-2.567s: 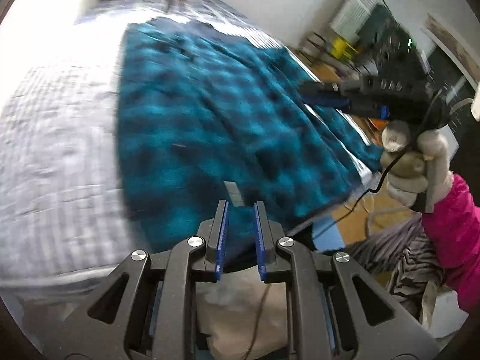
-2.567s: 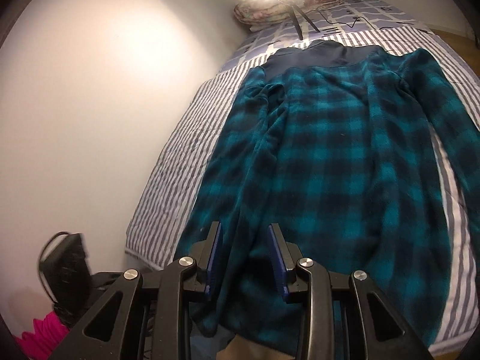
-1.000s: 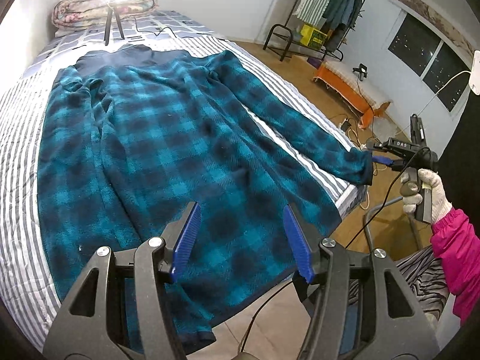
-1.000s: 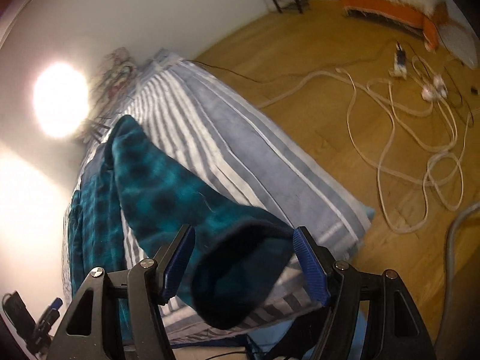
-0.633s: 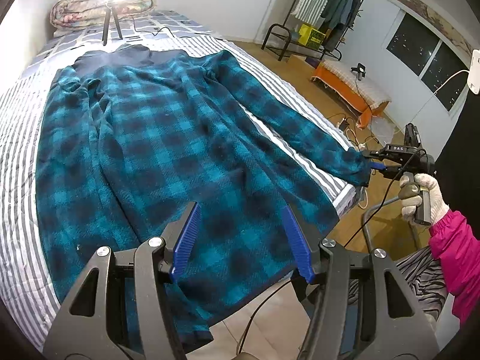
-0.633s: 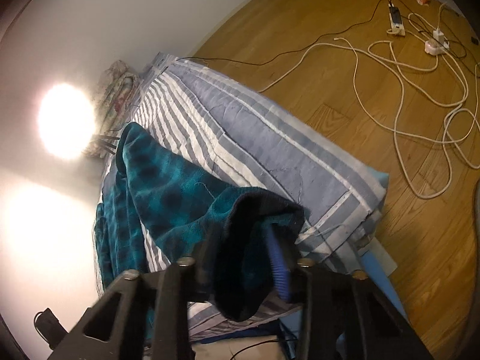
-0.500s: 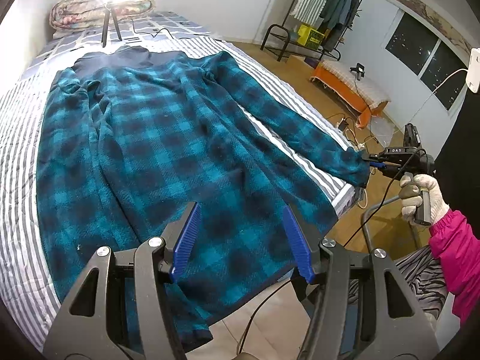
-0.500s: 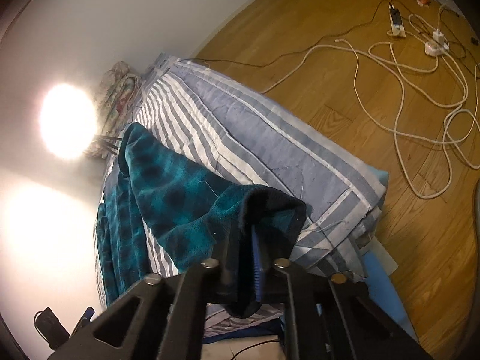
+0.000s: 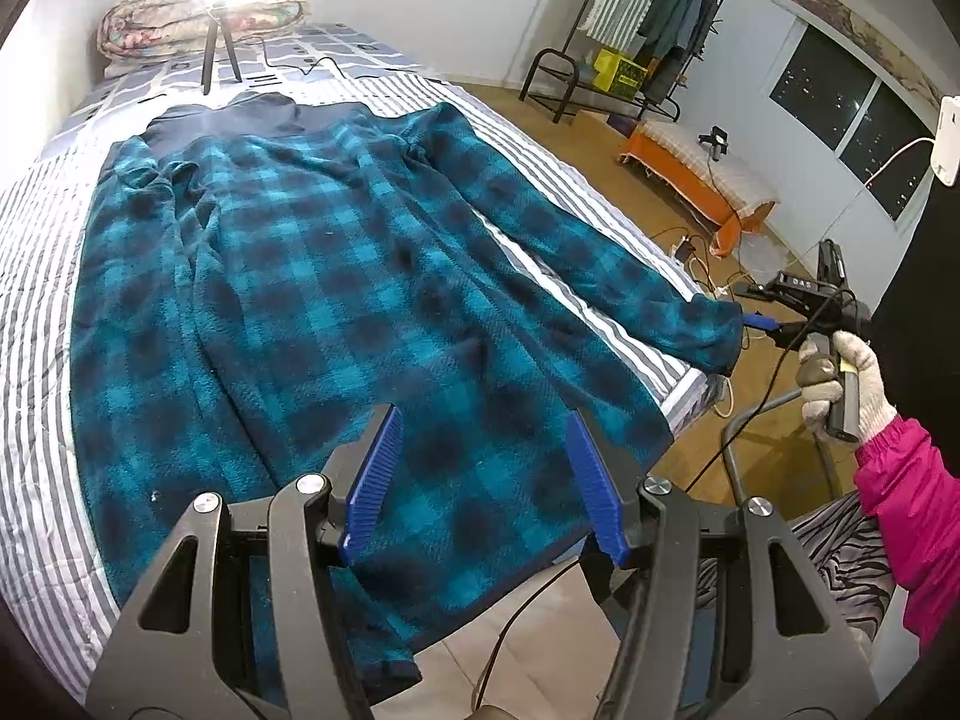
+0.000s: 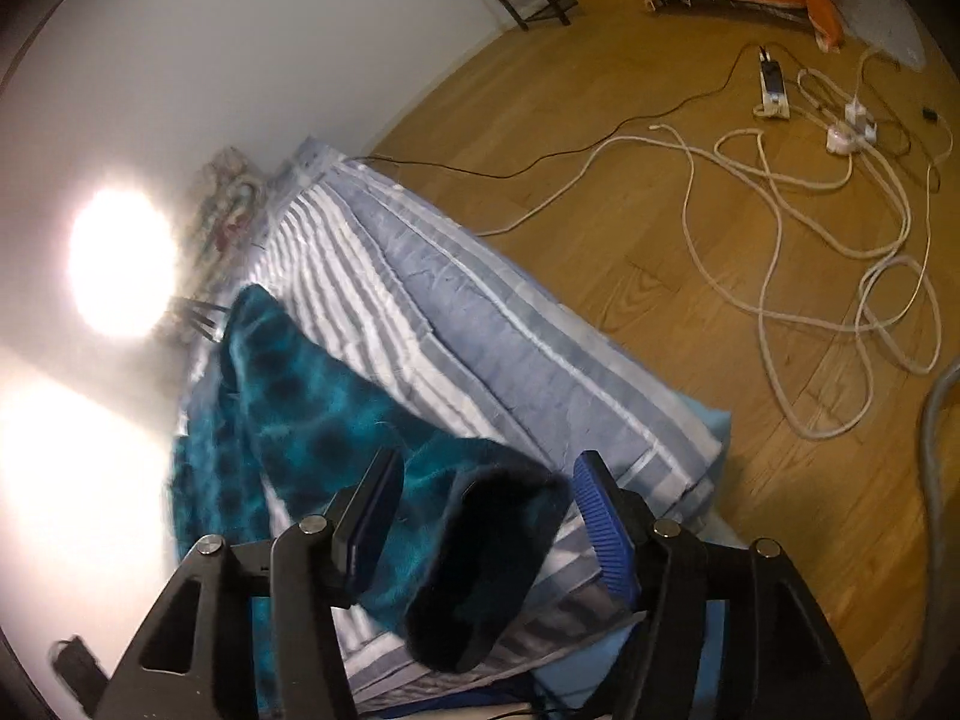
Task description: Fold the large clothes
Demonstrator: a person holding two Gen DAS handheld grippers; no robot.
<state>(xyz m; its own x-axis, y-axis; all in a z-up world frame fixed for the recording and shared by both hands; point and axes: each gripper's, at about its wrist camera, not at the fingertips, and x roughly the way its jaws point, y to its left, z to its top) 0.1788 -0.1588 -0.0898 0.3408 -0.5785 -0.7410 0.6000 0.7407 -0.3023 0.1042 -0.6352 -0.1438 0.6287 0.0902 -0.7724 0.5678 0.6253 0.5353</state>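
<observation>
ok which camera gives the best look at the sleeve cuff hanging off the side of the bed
The right wrist view. The dark sleeve cuff fills the foreground there, its opening visible, between the right gripper's spread fingers, which have just been opening. The left wrist view shows the same cuff only small, at the bed's far edge.

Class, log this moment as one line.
robe: flat on bed | left gripper: open | right gripper: just opened, cuff between pads

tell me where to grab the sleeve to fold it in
Take the sleeve at its dark cuff, coming in from the open end with the right claw. The cuff hangs past the bed edge, free on both sides, and already sits between the open pads.
</observation>
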